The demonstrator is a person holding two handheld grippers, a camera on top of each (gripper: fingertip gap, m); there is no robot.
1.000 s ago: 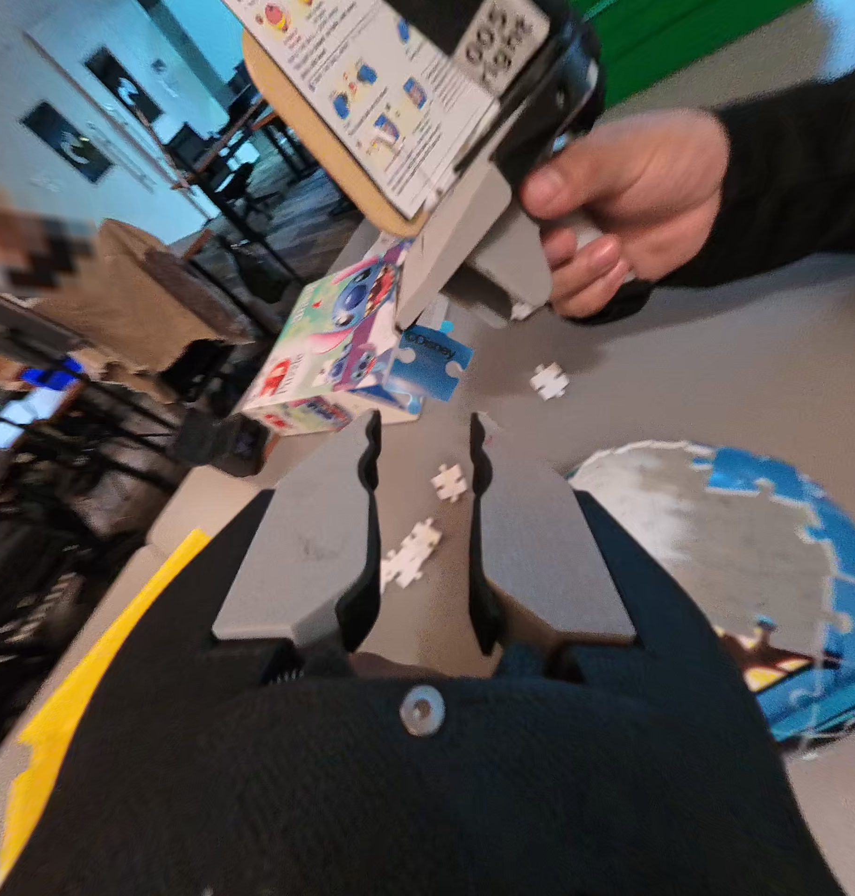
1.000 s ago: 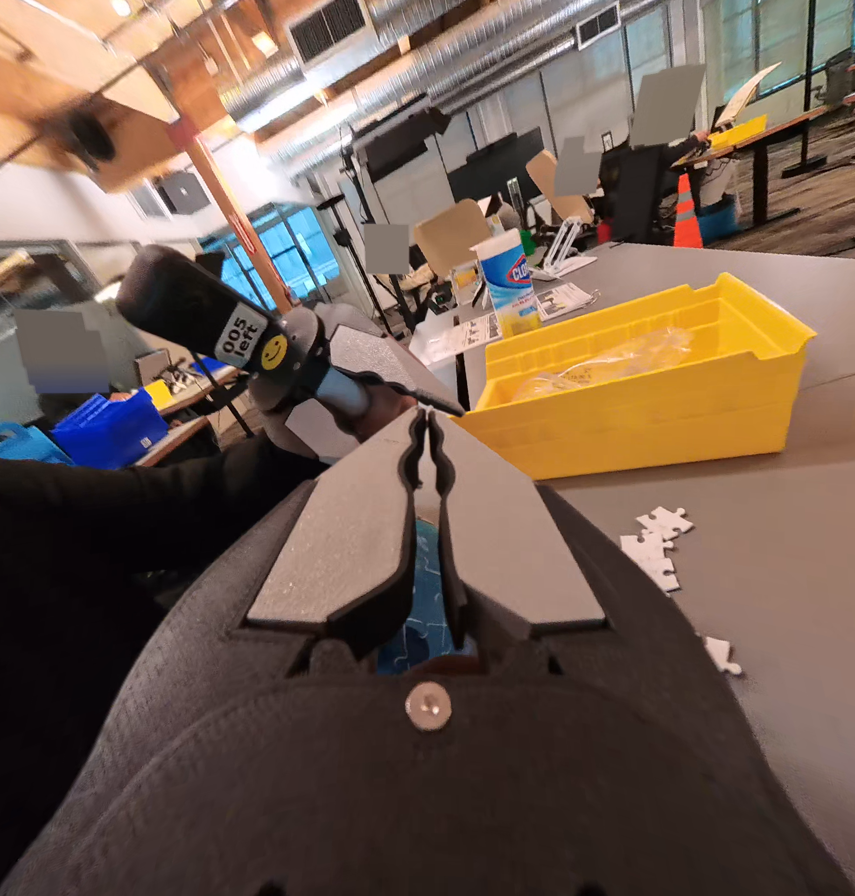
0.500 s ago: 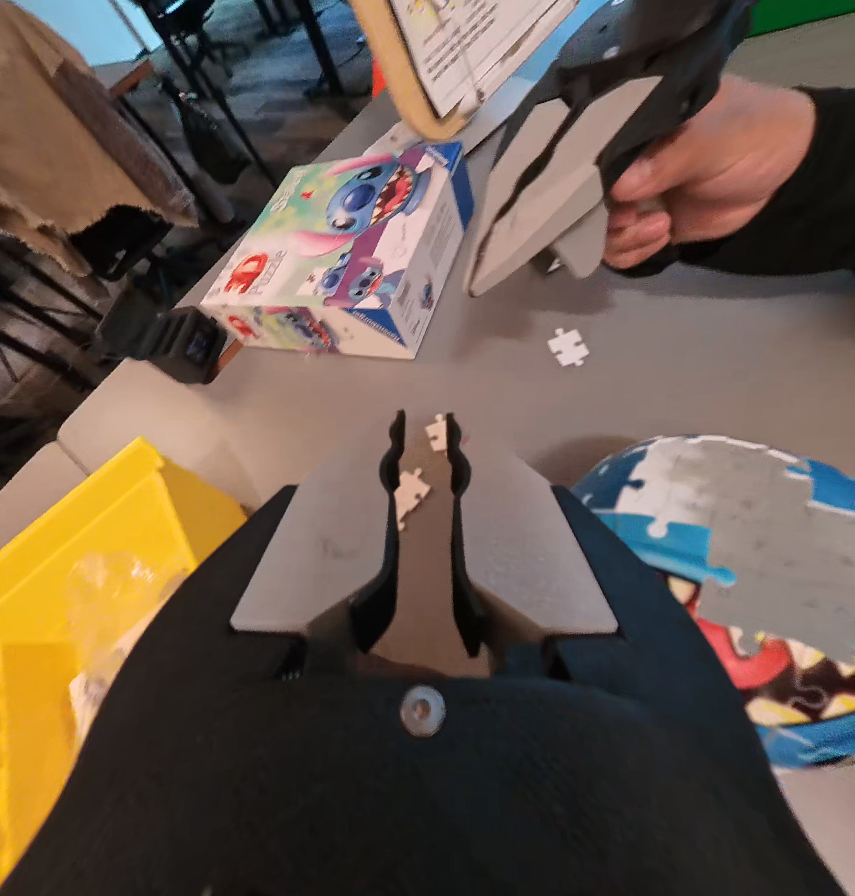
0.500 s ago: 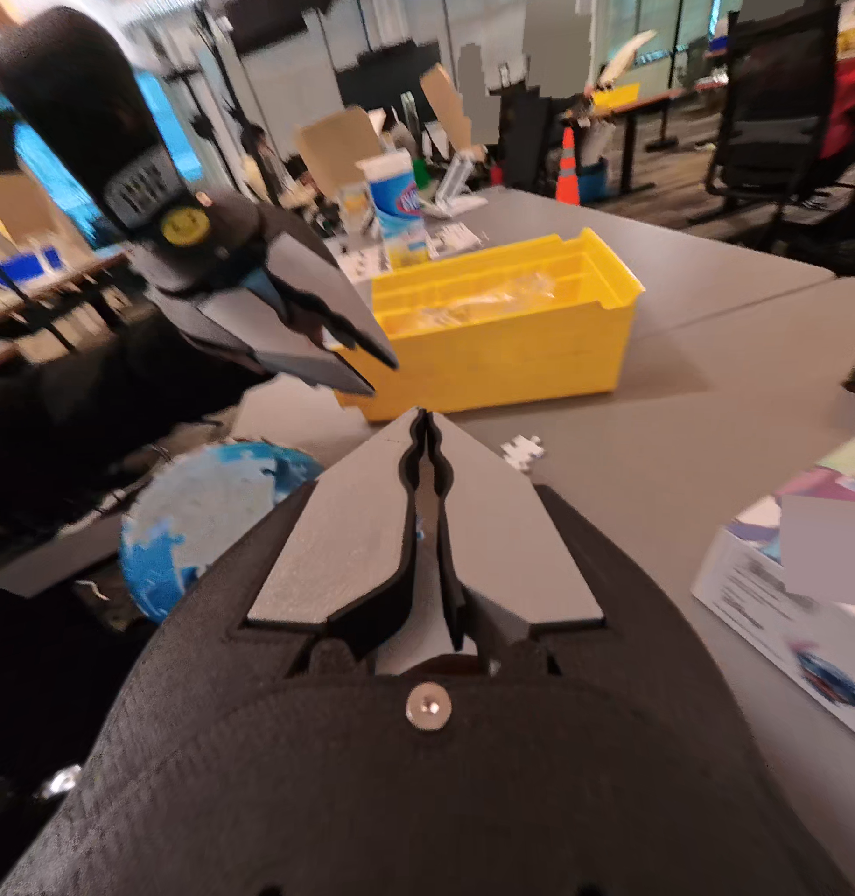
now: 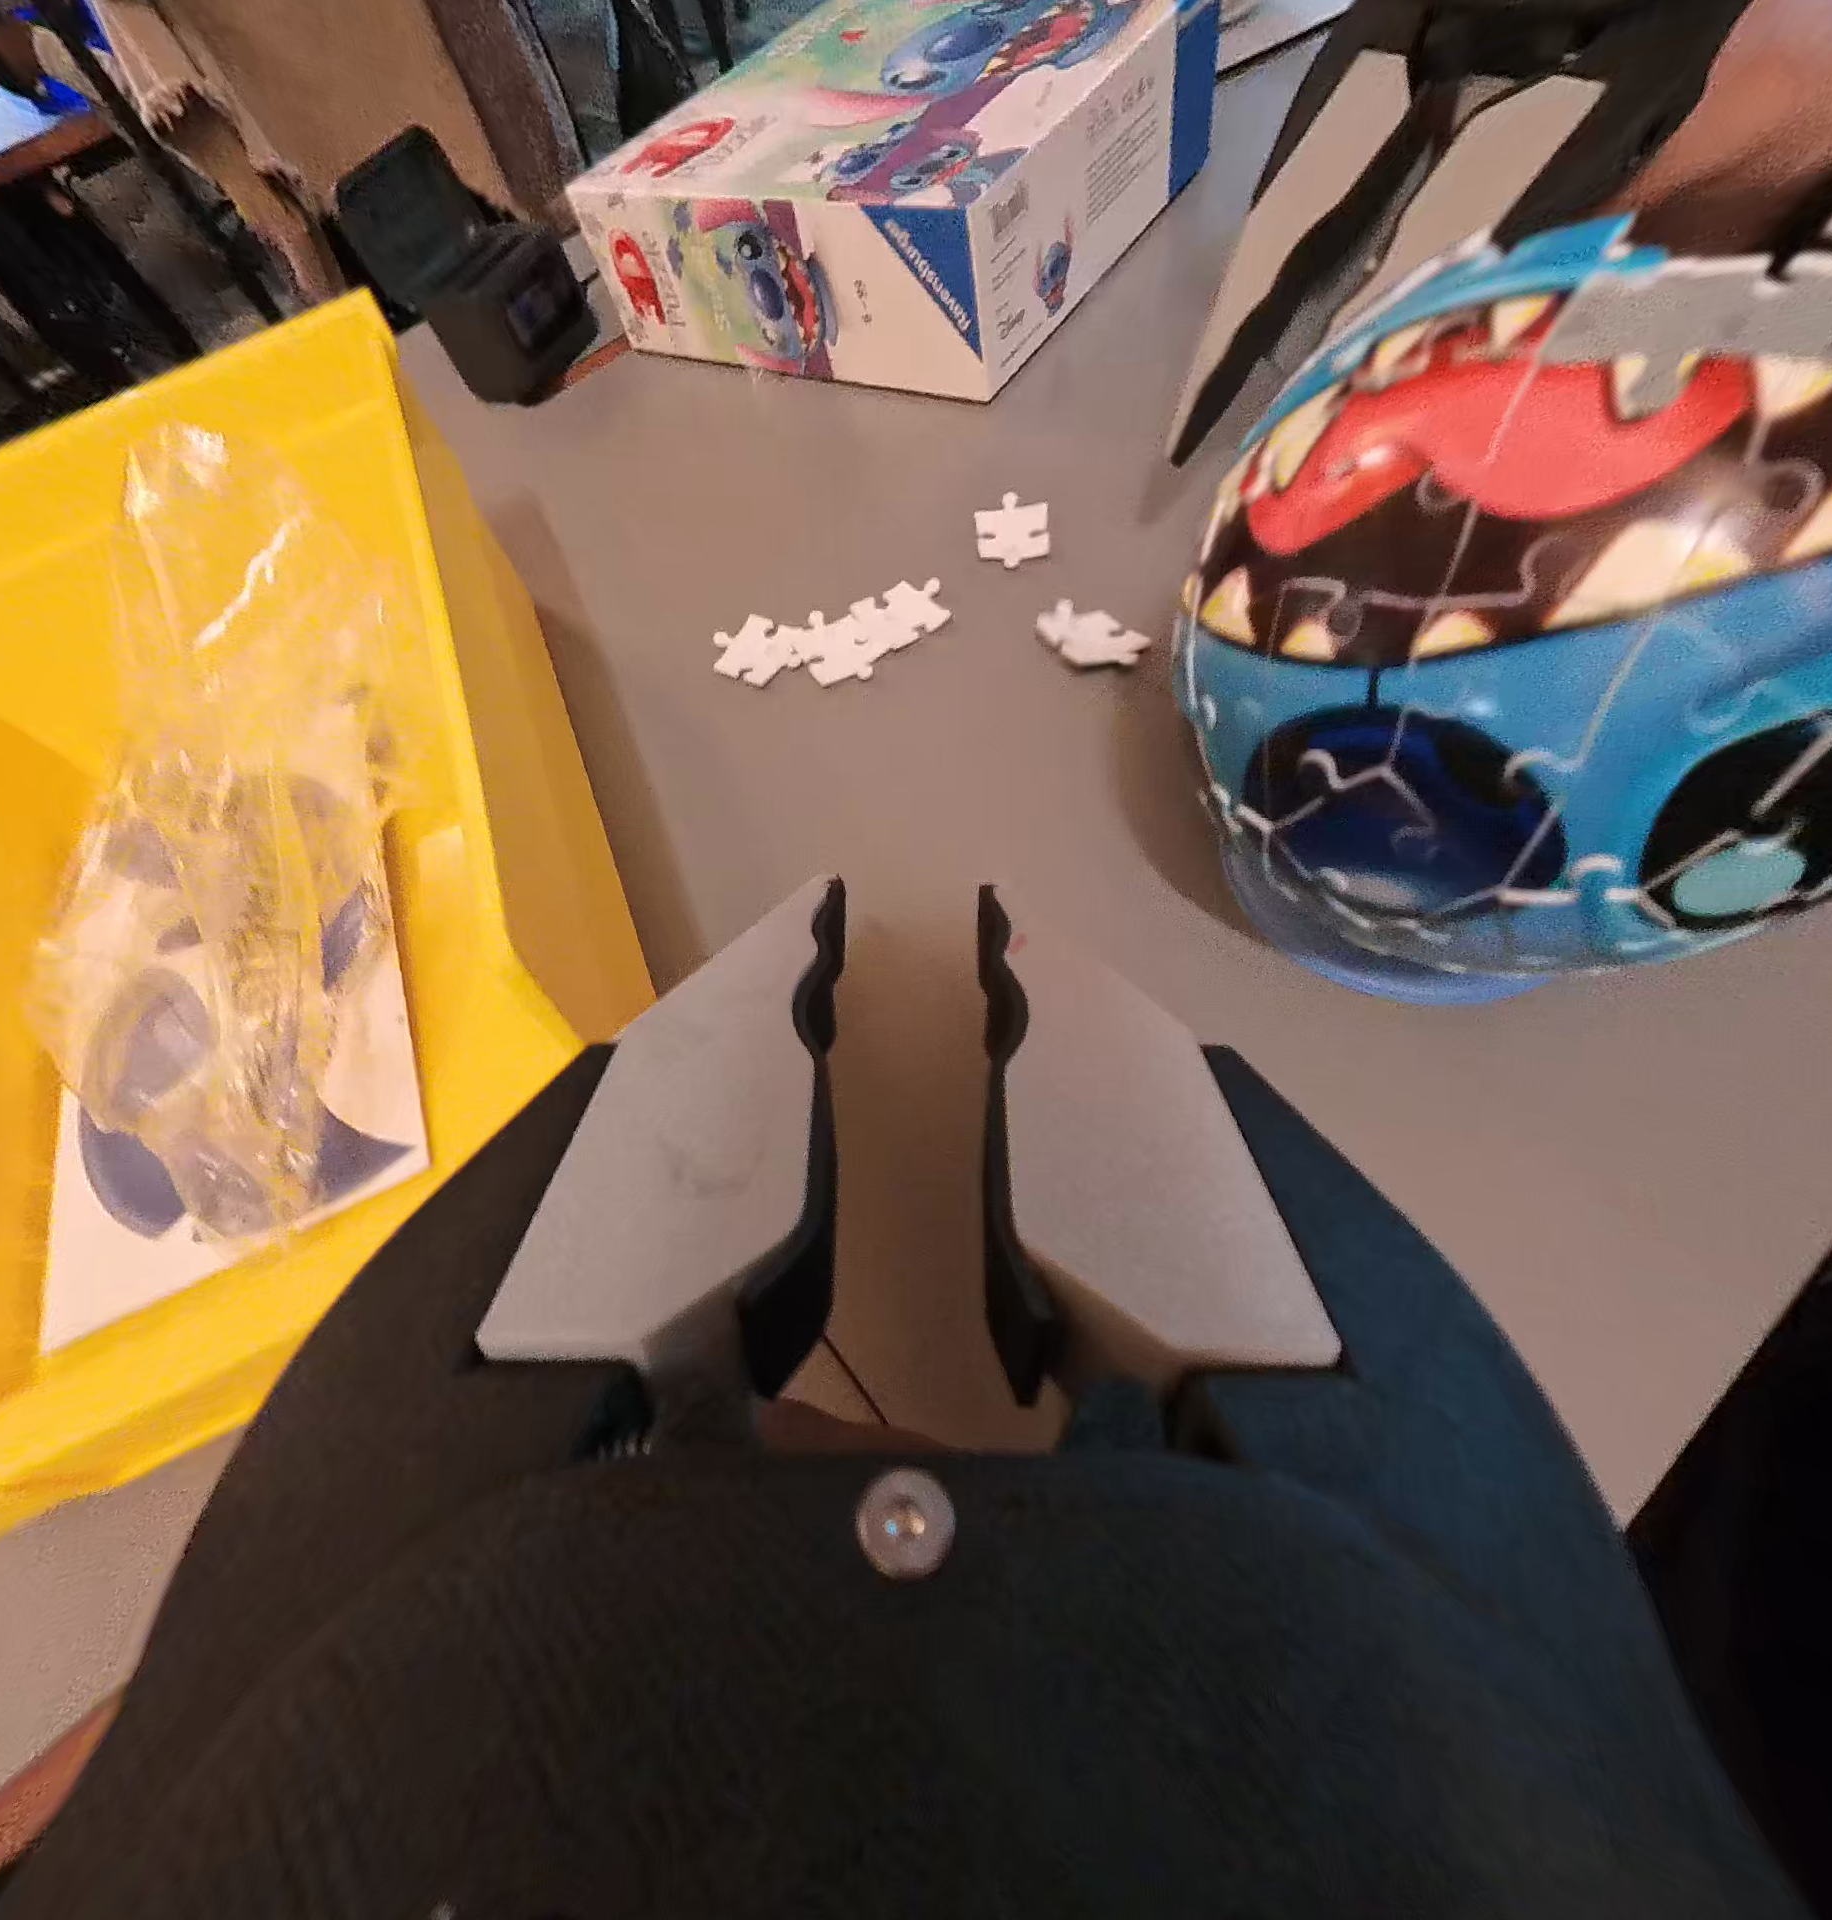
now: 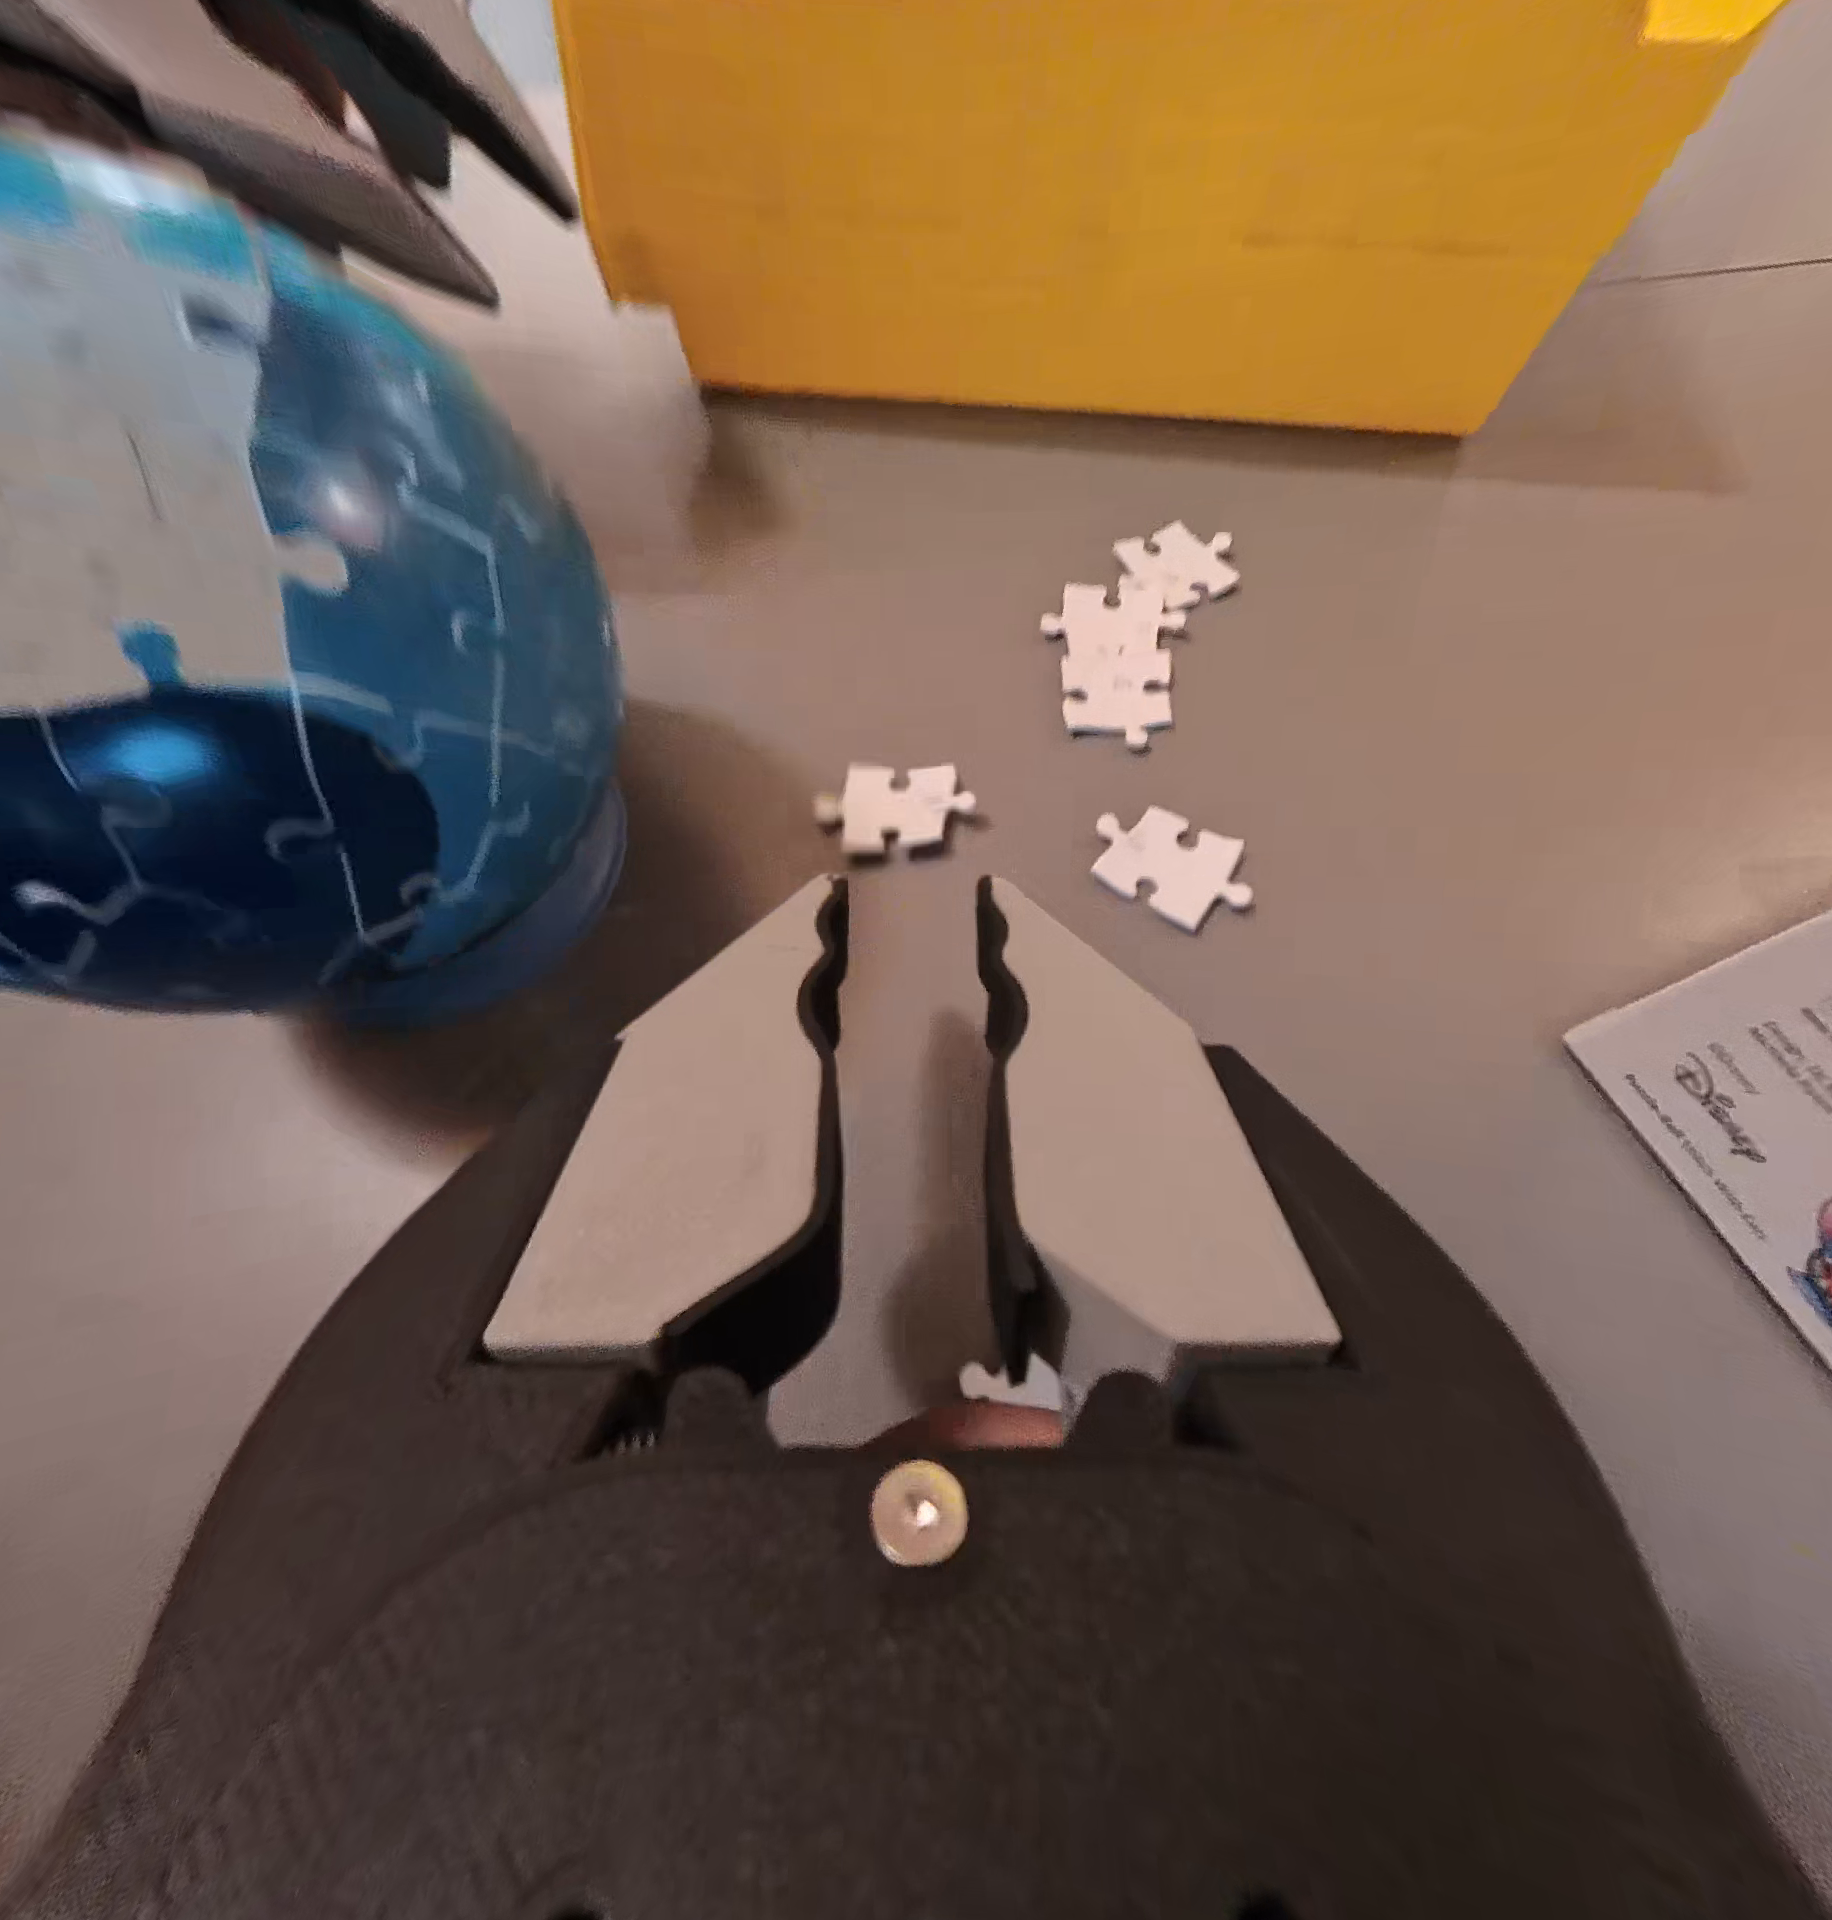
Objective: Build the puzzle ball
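— Puzzle ball sits on the grey desk, right of the left tongs; its right side runs off the frame. Part of the shell is unprinted grey.

— And the tongs?

— Left tongs are apart, nothing between them. Right tongs are apart too, empty at the tips, hovering just short of one loose white piece. Three more white pieces overlap in a small row farther out, and another piece lies to the right.

— Anything hard to read?

— A small white scrap shows at the root of the right tongs; I cannot tell what it is. The yellow bin holds a crumpled clear bag over a printed sheet, its contents blurred. The puzzle box carries printed writing and cartoon art, and is cut off at the top.
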